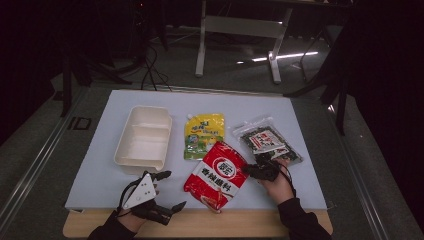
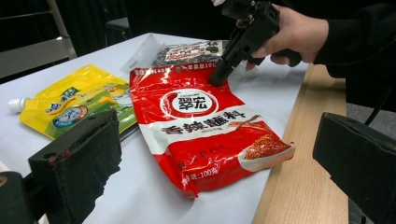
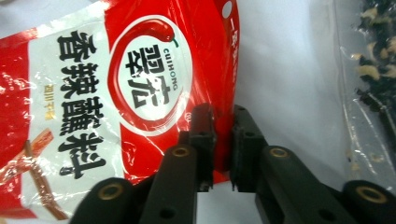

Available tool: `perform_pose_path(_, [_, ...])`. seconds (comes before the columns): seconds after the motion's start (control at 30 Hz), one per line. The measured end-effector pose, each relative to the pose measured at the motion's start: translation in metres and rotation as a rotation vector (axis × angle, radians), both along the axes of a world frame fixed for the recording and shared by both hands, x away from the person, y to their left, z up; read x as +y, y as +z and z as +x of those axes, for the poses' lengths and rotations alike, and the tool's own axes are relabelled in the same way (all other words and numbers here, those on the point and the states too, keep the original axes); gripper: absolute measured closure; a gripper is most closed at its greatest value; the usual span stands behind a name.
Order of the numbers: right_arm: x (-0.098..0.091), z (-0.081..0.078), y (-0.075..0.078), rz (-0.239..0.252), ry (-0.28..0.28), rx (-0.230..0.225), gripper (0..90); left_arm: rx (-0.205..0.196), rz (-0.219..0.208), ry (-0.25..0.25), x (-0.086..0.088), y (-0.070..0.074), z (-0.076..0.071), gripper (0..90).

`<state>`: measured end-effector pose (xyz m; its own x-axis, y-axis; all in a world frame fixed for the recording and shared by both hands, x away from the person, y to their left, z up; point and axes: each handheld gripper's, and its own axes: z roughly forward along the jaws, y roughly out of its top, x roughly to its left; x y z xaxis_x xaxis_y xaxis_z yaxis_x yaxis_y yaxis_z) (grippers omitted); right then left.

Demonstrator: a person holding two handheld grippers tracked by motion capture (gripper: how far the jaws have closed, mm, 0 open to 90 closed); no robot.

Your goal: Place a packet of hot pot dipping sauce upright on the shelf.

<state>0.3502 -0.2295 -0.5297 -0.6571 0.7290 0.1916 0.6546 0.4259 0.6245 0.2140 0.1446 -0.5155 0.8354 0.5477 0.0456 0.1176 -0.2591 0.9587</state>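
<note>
A pale, matte board point(image 1: 105, 165) covers most of the wooden table point(image 1: 240, 225). On it at the left sits a cream plastic tray point(image 1: 144, 137), a smooth rounded rectangle split into two compartments. Near the middle, at the front, lies the red packet point(image 1: 217, 174): glossy, crinkled foil, flat, with a white band of lettering. Its long axis runs on a slant, the top edge with the hang hole pointing away toward the far right, the bottom corner reaching the board's near edge. Beyond it is a yellow spouted pouch point(image 1: 202, 135), and to the right a clear bag of dark dried bits point(image 1: 267, 141).

The right gripper point(image 1: 256, 170) pinches the red packet's right-hand edge near the top; its own view shows the jaws pressed on the foil seam, which the high view leaves too dark to read. The left gripper point(image 1: 169, 190) rests at the table's front edge, its jaws spread wide, with nothing between them.
</note>
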Motion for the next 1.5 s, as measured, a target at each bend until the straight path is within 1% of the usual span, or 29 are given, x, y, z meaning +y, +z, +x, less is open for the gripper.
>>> perform_pose_path(0.07, [0.0, -0.002, 0.006, -0.001, 0.007, -0.016, 85.3, 0.001, 0.001, 0.0, 0.0, 0.0, 0.0, 2.2])
perform_pose_path(0.1, [0.0, -0.002, 0.006, -0.001, 0.007, -0.016, 85.3, 0.001, 0.001, -0.001, 0.0, 0.0, 0.0, 2.2])
perform_pose_path(0.13, [0.001, -0.004, 0.012, 0.004, 0.01, -0.028, 86.0, 0.001, 0.002, -0.001, -0.001, 0.0, 0.0, 2.2])
perform_pose_path(0.17, [0.001, -0.004, 0.012, 0.004, 0.01, -0.028, 86.0, 0.0, 0.003, -0.001, -0.001, 0.0, 0.0, 2.2])
perform_pose_path(0.23, [0.001, -0.005, 0.019, 0.036, 0.015, -0.027, 86.7, 0.001, 0.0, 0.0, -0.001, 0.0, 0.0, 2.2])
perform_pose_path(0.3, [0.003, -0.007, 0.025, 0.028, 0.021, -0.049, 87.1, 0.0, -0.001, 0.001, 0.0, 0.0, 0.0, 2.2])
perform_pose_path(0.33, [0.005, -0.009, 0.031, 0.031, 0.03, -0.065, 87.5, 0.002, 0.0, 0.001, 0.0, 0.0, 0.0, 2.1])
perform_pose_path(0.4, [0.007, -0.011, 0.037, 0.041, 0.037, -0.077, 87.8, 0.0, 0.002, 0.008, 0.0, 0.0, 0.0, 2.2])
perform_pose_path(0.43, [0.009, -0.012, 0.04, 0.036, 0.045, -0.09, 87.9, 0.002, 0.003, 0.011, 0.0, 0.001, 0.0, 2.2])
perform_pose_path(0.53, [0.01, -0.014, 0.044, 0.034, 0.048, -0.102, 88.1, 0.001, 0.008, 0.017, 0.001, 0.001, 0.001, 2.2])
perform_pose_path(0.57, [0.012, -0.016, 0.055, 0.04, 0.062, -0.129, 88.3, -0.006, 0.011, 0.019, 0.0, 0.0, 0.0, 2.2])
perform_pose_path(0.63, [0.013, -0.017, 0.061, 0.053, 0.068, -0.139, 88.4, -0.004, -0.011, 0.017, 0.001, 0.001, 0.001, 2.2])
perform_pose_path(0.67, [0.015, -0.018, 0.063, 0.051, 0.072, -0.146, 88.5, -0.007, -0.022, 0.018, 0.001, 0.001, 0.001, 2.2])
perform_pose_path(0.73, [0.018, -0.02, 0.069, 0.054, 0.082, -0.159, 88.6, -0.013, -0.024, 0.022, 0.002, 0.001, 0.001, 2.2])
perform_pose_path(0.77, [0.019, -0.021, 0.071, 0.051, 0.089, -0.169, 88.6, -0.013, -0.027, 0.03, 0.002, 0.002, 0.001, 2.2])
perform_pose_path(0.8, [0.021, -0.022, 0.074, 0.05, 0.096, -0.178, 88.5, -0.001, -0.026, 0.035, 0.002, 0.002, 0.001, 2.8])
perform_pose_path(0.83, [0.022, -0.023, 0.077, 0.054, 0.102, -0.183, 88.5, 0.026, -0.03, 0.03, 0.002, 0.002, 0.001, 4.0])
perform_pose_path(0.87, [0.024, -0.025, 0.079, 0.047, 0.11, -0.194, 88.5, 0.048, -0.03, 0.031, 0.002, 0.002, 0.002, 3.6])
perform_pose_path(0.9, [0.025, -0.027, 0.081, 0.033, 0.12, -0.211, 88.5, 0.055, -0.031, 0.033, 0.001, 0.002, 0.002, 3.4])
perform_pose_path(1.0, [0.029, -0.033, 0.089, 0.026, 0.145, -0.233, 88.6, 0.049, -0.032, 0.038, 0.001, 0.003, 0.001, 2.9])
perform_pose_path(1.03, [0.031, -0.035, 0.091, 0.023, 0.154, -0.242, 88.6, 0.041, -0.033, 0.042, 0.001, 0.004, 0.0, 2.9])
perform_pose_path(1.07, [0.031, -0.037, 0.093, 0.03, 0.162, -0.25, 88.6, 0.039, -0.034, 0.045, 0.002, 0.006, 0.0, 2.9])
perform_pose_path(1.13, [0.032, -0.039, 0.096, 0.04, 0.17, -0.256, 88.6, 0.042, -0.039, 0.048, 0.002, 0.007, -0.001, 2.9])
perform_pose_path(1.17, [0.034, -0.042, 0.1, 0.042, 0.19, -0.268, 88.5, 0.044, -0.04, 0.049, 0.002, 0.008, -0.001, 2.9])
perform_pose_path(1.2, [0.035, -0.043, 0.102, 0.044, 0.196, -0.279, 88.6, 0.045, -0.04, 0.052, 0.002, 0.008, -0.001, 2.9])
perform_pose_path(1.3, [0.04, -0.049, 0.109, 0.028, 0.23, -0.311, 88.6, 0.048, -0.037, 0.064, 0.003, 0.009, -0.001, 2.9])
perform_pose_path(1.5, [0.047, -0.057, 0.12, 0.031, 0.274, -0.34, 88.8, 0.045, -0.03, 0.071, 0.003, 0.012, -0.001, 2.9])
